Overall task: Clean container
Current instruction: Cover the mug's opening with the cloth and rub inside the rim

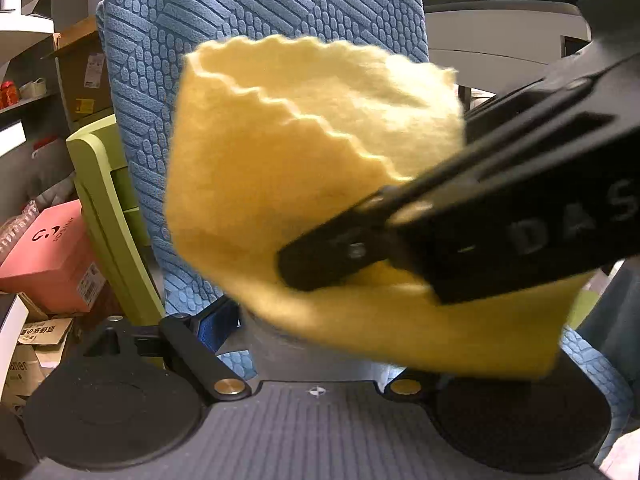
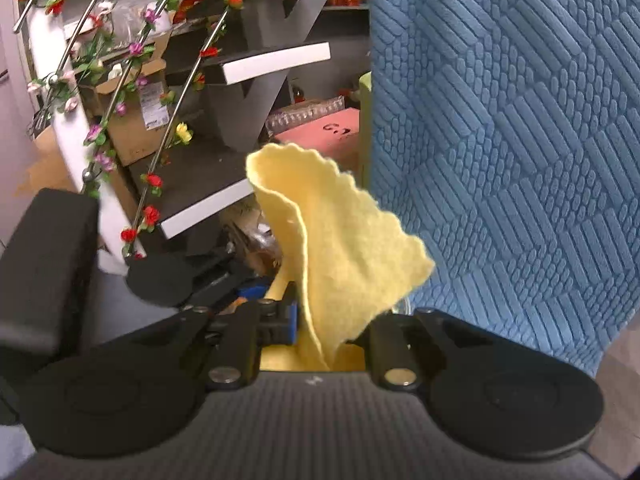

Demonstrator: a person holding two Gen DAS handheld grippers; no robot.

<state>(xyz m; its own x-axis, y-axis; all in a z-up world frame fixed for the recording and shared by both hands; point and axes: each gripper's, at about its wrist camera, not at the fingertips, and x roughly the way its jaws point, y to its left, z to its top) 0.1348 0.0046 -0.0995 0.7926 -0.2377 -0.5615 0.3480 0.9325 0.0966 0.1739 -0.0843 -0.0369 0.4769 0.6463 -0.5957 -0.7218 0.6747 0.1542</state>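
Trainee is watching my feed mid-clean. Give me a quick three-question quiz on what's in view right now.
1. True or false: the right gripper is shut on the yellow cloth.
2. In the left wrist view, what fills the background behind the cloth? A) blue textured fabric B) a white tiled wall C) a wooden door
3. Fill in: the box at the lower left of the left wrist view is ___ in colour.

Key: 1 true; 2 A; 3 pink.
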